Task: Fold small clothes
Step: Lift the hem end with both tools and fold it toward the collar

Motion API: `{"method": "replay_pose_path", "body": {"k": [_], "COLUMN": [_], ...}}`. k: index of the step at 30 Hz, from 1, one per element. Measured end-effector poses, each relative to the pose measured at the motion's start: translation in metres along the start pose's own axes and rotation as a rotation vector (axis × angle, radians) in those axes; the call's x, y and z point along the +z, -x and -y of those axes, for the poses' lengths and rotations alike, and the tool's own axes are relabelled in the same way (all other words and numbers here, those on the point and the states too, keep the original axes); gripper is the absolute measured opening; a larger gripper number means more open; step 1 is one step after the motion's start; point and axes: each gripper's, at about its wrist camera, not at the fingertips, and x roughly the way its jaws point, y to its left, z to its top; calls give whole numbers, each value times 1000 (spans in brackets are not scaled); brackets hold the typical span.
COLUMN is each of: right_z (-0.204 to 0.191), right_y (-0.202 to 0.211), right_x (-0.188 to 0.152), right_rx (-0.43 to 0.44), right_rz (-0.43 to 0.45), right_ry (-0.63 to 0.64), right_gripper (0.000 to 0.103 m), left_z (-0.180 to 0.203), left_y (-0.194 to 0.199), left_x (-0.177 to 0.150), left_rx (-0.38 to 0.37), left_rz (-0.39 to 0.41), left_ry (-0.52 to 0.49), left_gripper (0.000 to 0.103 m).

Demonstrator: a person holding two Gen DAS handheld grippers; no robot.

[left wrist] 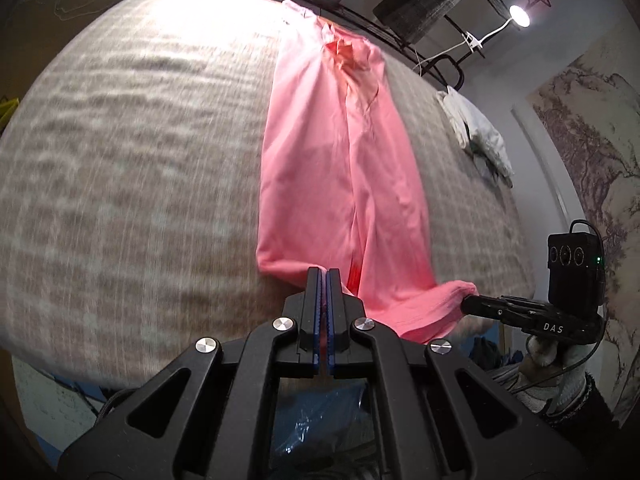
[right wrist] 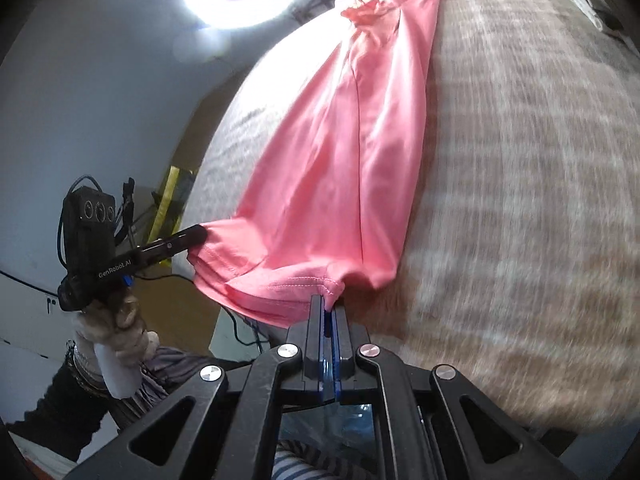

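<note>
A pink garment [left wrist: 340, 168] lies stretched lengthwise across the beige woven table [left wrist: 132, 168], its near hem lifted off the near edge. My left gripper [left wrist: 324, 272] is shut on one corner of that hem. My right gripper [right wrist: 328, 302] is shut on the other corner, where the stitched hem of the pink garment [right wrist: 336, 148] bunches at the fingertips. Each gripper shows in the other's view: the right gripper [left wrist: 468, 302] at the lower right, the left gripper [right wrist: 202, 232] at the left. The far end of the garment is crumpled near the table's back edge.
A white crumpled cloth [left wrist: 476, 128] lies at the table's right edge. A lamp [left wrist: 520, 16] shines at the back right, beside a metal rack. A gloved hand [right wrist: 120, 320] holds the left gripper. The table [right wrist: 520, 200] stretches bare on both sides of the garment.
</note>
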Motion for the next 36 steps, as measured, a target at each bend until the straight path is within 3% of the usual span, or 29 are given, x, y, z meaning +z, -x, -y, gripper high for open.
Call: {"method": "replay_pose_path", "body": {"k": [7,19,26,36], "right_z": [9,25,49,77], "right_y": [18,21,-3,-19], "right_x": [35,135,181,211], "right_rx": [-34,-116,-135,-148], "right_rz": [37,122,136,139], "right_ry": [11,26,-21,-78], "right_gripper": [0,0,0,0], "left_z": [4,4,-9,-19], "left_y": [-8,-52,-88,-123], "left_x": [46,140,174,203], "left_rx": [-2,28,62,94], "left_rz": [46,97,78,77], "left_ry": [10,6,19,11], "left_gripper": [0,0,0,0]}}
